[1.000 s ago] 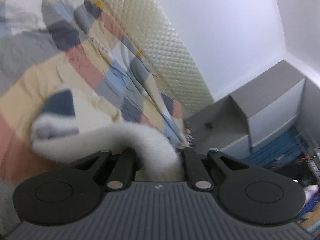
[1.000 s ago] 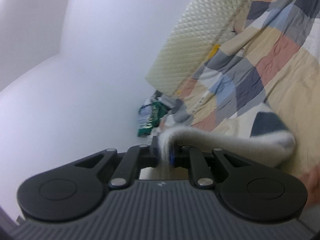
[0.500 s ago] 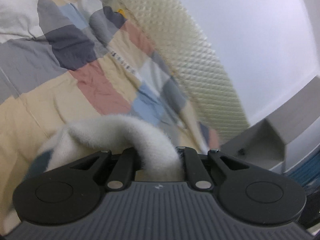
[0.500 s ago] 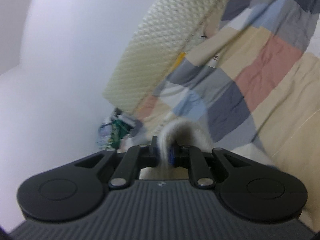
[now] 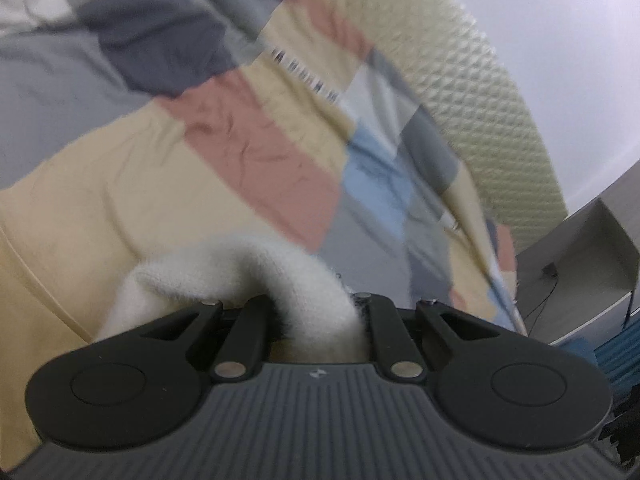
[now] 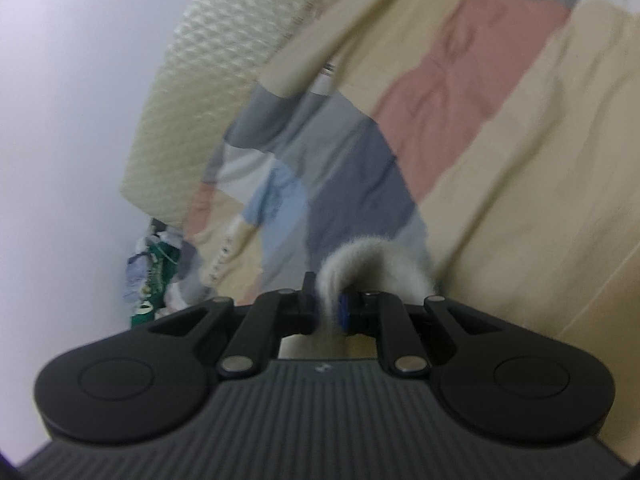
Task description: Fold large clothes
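**A:** Left wrist view. What lies under you?

**B:** A patchwork bedspread (image 5: 248,148) in cream, pink, grey and blue blocks, creased and blurred. A quilted cream headboard (image 5: 460,80) runs along its far edge, with white wall beyond and a grey cabinet (image 5: 580,256) at the right.

**A:** And your left gripper (image 5: 316,320)?

**B:** It tilts down toward the bed. Its jaws are pinched on a fuzzy white garment (image 5: 248,272), which arches up from them and drops leftward onto the spread.

**A:** Right wrist view?

**B:** The same bedspread (image 6: 500,140) fills the right side, the headboard (image 6: 224,72) stands at upper left against bare wall, and a heap of clutter with a green item (image 6: 156,272) sits past the bed's edge.

**A:** Your right gripper (image 6: 328,308)?

**B:** Also angled downward, jaws pressed together on a thin edge of the garment (image 6: 372,260), which loops off to the right.
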`<action>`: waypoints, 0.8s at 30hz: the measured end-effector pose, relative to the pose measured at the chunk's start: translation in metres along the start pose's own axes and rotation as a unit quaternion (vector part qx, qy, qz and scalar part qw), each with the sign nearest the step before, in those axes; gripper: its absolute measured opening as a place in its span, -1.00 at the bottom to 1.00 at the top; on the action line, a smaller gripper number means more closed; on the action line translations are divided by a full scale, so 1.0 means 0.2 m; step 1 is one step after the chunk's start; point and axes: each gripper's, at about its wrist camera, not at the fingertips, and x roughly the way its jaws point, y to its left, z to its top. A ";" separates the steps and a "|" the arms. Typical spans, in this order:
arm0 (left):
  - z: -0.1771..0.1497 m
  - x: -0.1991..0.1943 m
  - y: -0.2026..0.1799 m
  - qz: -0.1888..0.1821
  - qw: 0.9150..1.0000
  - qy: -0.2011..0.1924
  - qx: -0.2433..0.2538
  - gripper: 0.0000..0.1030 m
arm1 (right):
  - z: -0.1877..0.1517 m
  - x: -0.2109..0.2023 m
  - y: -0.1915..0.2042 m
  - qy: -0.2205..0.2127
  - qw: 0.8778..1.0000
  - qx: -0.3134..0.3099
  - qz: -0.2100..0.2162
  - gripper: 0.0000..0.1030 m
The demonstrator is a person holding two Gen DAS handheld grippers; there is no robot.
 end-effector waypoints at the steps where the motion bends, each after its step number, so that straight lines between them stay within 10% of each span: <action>1: 0.00 0.02 0.02 0.002 1.000 0.006 -0.002 -0.74 | -0.01 0.03 -0.03 0.004 1.000 0.003 -0.005 -0.73; 7: -0.02 0.05 0.04 0.002 1.000 0.013 0.019 -0.70 | -0.04 0.05 -0.02 0.008 1.000 -0.008 -0.024 -0.70; 12: -0.04 -0.08 -0.02 -0.026 0.999 0.020 0.019 0.28 | -0.07 -0.01 0.08 0.005 0.999 -0.031 -0.015 0.09; 18: -0.09 -0.31 -0.17 -0.037 0.997 -0.024 0.070 0.37 | -0.15 -0.16 0.24 -0.002 0.997 -0.079 0.005 0.19; 24: -0.21 -0.43 -0.32 0.045 0.980 -0.043 0.187 0.40 | -0.27 -0.24 0.41 0.003 0.978 -0.205 -0.034 0.20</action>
